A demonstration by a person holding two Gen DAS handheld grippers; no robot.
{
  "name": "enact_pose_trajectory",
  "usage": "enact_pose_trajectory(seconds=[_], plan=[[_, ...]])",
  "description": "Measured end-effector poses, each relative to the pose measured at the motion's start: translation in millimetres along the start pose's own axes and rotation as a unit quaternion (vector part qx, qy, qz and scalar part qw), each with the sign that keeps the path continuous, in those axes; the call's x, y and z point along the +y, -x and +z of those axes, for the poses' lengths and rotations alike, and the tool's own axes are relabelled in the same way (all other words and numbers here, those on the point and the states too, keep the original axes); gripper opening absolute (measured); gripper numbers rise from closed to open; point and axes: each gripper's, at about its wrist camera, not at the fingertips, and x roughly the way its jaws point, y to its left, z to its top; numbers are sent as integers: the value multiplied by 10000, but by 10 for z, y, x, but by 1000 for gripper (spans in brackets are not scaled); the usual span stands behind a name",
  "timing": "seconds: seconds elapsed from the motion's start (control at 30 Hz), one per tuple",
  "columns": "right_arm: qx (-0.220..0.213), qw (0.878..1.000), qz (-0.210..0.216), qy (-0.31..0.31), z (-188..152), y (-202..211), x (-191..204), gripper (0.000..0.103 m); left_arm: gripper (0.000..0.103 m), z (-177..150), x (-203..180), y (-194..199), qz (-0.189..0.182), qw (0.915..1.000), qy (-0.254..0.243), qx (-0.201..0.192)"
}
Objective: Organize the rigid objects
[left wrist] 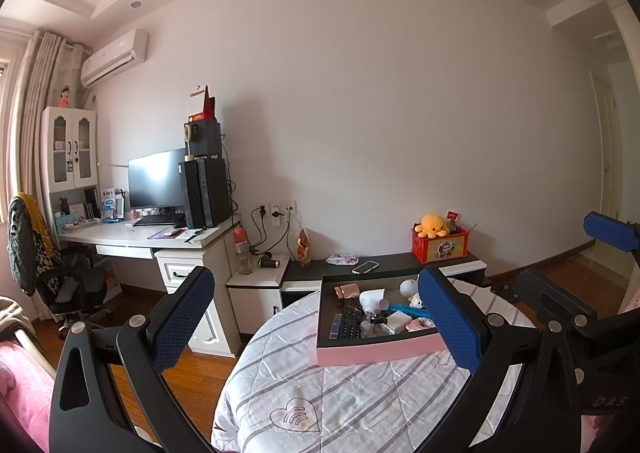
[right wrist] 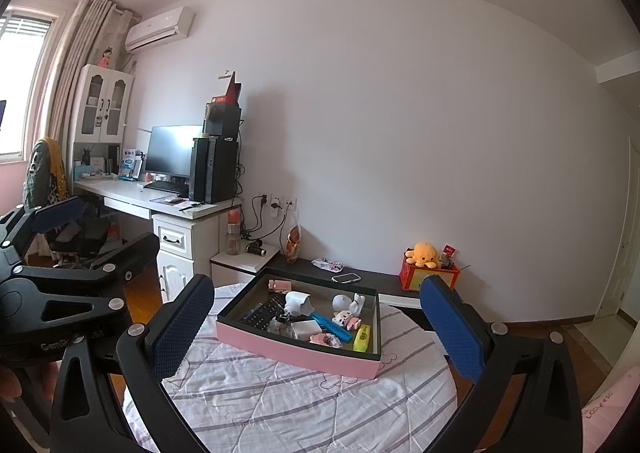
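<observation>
A pink tray with a dark inside (left wrist: 372,351) (right wrist: 296,349) sits on a round table under a striped white quilt (left wrist: 320,405) (right wrist: 288,405). It holds several small things: a black remote (right wrist: 262,313), a white cup-like piece (right wrist: 297,301), a blue pen-like piece (right wrist: 332,327), a yellow highlighter (right wrist: 363,337), a small figurine (right wrist: 347,320). My left gripper (left wrist: 316,321) is open and empty, held above the table's near side. My right gripper (right wrist: 316,325) is open and empty, with the tray between its blue fingers (right wrist: 180,333) in the picture.
A low dark bench (left wrist: 392,261) behind the table carries a phone (left wrist: 366,267) (right wrist: 346,277) and a red box with an orange plush (left wrist: 438,241) (right wrist: 426,267). A white desk with monitor and computer tower (left wrist: 206,193) stands at left, with an office chair (left wrist: 72,289).
</observation>
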Motion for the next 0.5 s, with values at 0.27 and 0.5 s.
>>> enact_pose_trajectory(seconds=[0.27, 0.5], plan=[[17, 10000, 20, -36, -11, -19, -32, 103, 103, -12, -2, -4, -40, 10000, 30, 58], [9, 10000, 43, -79, -17, -16, -38, 103, 103, -15, -5, 3, -75, 9999, 78, 100]])
